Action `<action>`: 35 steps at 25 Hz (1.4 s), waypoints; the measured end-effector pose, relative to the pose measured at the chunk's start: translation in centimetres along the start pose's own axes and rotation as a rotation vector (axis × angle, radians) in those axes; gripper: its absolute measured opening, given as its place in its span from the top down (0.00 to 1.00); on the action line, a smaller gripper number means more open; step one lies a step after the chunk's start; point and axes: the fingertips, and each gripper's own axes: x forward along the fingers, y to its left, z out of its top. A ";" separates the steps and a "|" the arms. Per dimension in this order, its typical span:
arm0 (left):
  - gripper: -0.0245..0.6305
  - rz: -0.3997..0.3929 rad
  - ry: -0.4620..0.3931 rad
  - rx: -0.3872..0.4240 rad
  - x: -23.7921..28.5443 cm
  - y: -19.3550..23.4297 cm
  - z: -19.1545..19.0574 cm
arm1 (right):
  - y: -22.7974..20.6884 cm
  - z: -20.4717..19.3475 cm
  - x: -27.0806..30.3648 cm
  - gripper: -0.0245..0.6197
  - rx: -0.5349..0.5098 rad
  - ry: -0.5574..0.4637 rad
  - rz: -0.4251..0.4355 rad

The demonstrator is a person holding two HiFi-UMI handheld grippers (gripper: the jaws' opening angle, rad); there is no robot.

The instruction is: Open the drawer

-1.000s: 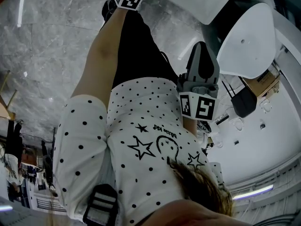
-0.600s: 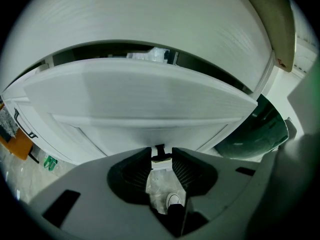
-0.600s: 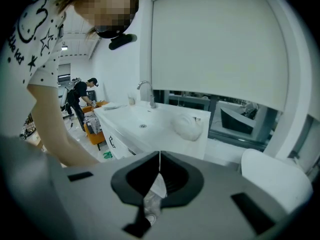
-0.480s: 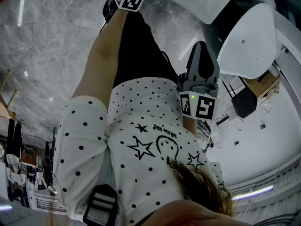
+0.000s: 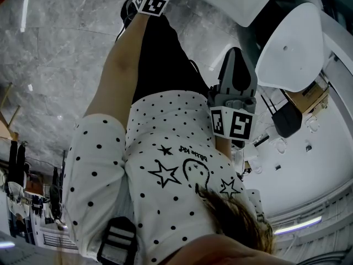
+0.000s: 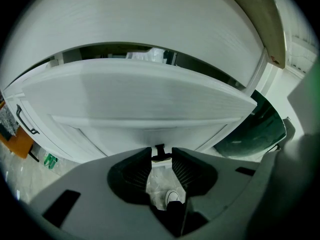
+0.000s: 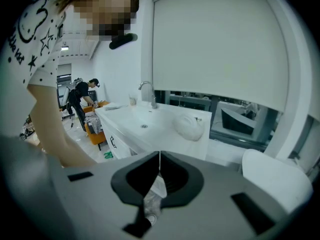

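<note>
The white, flat-fronted drawer (image 6: 150, 104) fills the left gripper view, with a dark gap open above its top edge. At the drawer's lower middle, the left gripper (image 6: 161, 160) has its jaws closed in on the small black T-shaped handle (image 6: 160, 151), which sits pinched between their tips. The right gripper (image 7: 159, 159) is well apart from the drawer, its jaws pressed together with nothing between them.

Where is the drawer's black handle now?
Left gripper view, low centre: the black handle sits between the jaws of the left gripper, on the white drawer front.
</note>
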 end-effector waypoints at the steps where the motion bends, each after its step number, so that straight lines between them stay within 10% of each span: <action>1: 0.76 -0.002 0.001 0.000 0.0 -0.1 -0.1 | 0.0 -0.1 0.0 0.94 -0.001 0.000 0.001; 35: 0.77 -0.027 0.026 -0.006 -2.2 -1.2 -3.7 | 2.0 -0.6 -0.5 0.94 -0.011 0.004 0.025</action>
